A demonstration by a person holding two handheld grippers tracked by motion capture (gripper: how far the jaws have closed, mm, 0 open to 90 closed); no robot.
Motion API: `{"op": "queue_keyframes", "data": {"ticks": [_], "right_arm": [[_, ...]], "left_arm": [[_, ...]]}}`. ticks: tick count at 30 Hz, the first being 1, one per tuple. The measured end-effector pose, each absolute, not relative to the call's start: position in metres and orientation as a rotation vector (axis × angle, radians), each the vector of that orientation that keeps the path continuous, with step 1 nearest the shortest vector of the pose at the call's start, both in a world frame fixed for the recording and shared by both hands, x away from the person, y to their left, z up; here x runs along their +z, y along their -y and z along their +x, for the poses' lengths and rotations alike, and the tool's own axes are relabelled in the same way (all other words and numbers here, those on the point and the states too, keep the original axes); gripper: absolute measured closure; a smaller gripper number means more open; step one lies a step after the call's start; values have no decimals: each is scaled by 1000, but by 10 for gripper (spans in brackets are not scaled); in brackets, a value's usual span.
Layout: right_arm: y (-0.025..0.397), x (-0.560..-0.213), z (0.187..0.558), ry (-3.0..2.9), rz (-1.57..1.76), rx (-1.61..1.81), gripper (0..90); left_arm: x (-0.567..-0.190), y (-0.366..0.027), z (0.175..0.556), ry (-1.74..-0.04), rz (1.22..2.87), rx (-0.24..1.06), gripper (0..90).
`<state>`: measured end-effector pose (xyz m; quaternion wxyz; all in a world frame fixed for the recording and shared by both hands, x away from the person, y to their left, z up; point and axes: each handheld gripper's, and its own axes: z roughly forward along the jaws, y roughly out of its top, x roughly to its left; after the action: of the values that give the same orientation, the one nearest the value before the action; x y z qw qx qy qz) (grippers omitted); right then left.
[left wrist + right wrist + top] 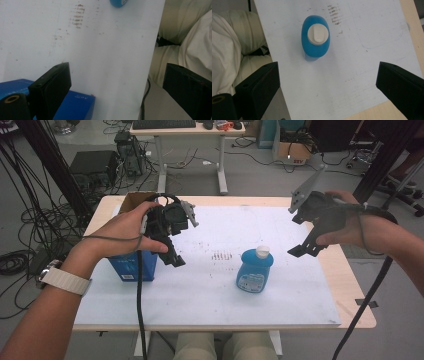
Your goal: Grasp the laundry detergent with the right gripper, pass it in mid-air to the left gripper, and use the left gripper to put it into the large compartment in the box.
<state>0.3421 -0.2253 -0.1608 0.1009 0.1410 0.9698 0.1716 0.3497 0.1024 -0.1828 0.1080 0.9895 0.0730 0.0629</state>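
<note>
Standing upright on the bench (300, 305), blue bottle (254, 270) below and ahead of right claw (305, 237), jaws wide apart, empty; left claw (170, 251) likewise apart, over blue box (131, 268). Likely toppled by off-centre descent.

A lab: cable bundles (20, 185) on the floor, a computer tower (131, 152), a keyboard desk (187, 130).
</note>
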Motion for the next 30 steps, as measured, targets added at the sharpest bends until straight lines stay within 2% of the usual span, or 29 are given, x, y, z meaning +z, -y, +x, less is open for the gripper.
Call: {"op": "queue_keyframes", "data": {"ticks": [15,30], "right_arm": [[232,-177,338,-2870,480,568,47],[239,-211,342,-2867,550,688,50]], "left_arm": [[-183,-101,348,-214,2913,190,84],[-188,-103,349,-230,2898,185,84]]}}
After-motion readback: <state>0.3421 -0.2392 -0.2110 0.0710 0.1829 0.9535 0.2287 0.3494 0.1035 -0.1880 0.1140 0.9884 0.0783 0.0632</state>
